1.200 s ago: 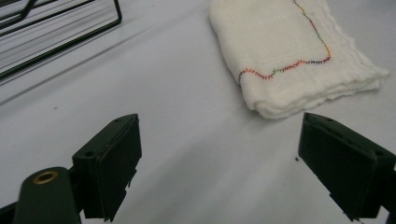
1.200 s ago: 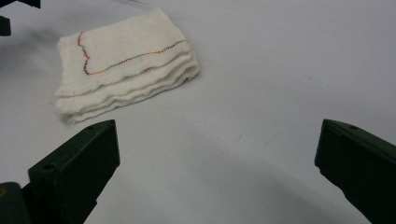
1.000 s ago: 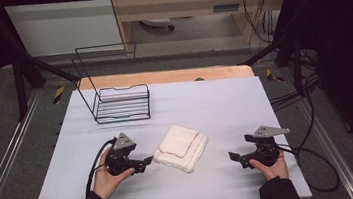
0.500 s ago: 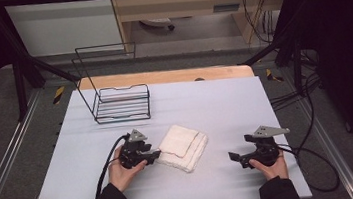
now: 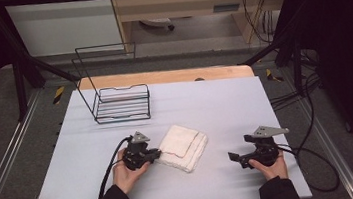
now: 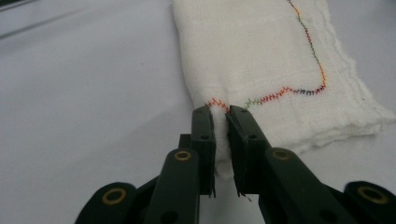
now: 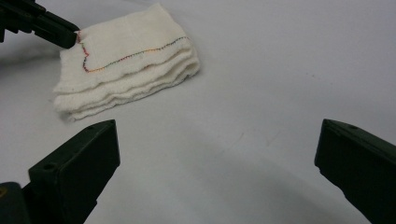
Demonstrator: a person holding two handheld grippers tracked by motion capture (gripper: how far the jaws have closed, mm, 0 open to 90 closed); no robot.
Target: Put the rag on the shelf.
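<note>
A folded white cloth (image 5: 184,146) with a multicoloured stitched line lies on the white table (image 5: 225,104), near the front middle. My left gripper (image 5: 158,153) is at the cloth's left edge; its jaws have just been closing and now pinch a fold of the cloth (image 6: 261,70) between the pads. In the right gripper view the same cloth (image 7: 130,60) lies ahead, with the left gripper's black fingers (image 7: 51,28) on its far corner. My right gripper (image 5: 232,157) rests on the table to the right of the cloth, jaws wide apart and empty.
A black wire rack (image 5: 119,98) stands at the back left of the table. A wooden strip (image 5: 162,77) runs along the far edge. Cables trail from both grippers; the right one loops off the table's right side (image 5: 317,164).
My left gripper has moved right to the cloth's edge and closed its jaws on a fold. The right gripper has stayed put.
</note>
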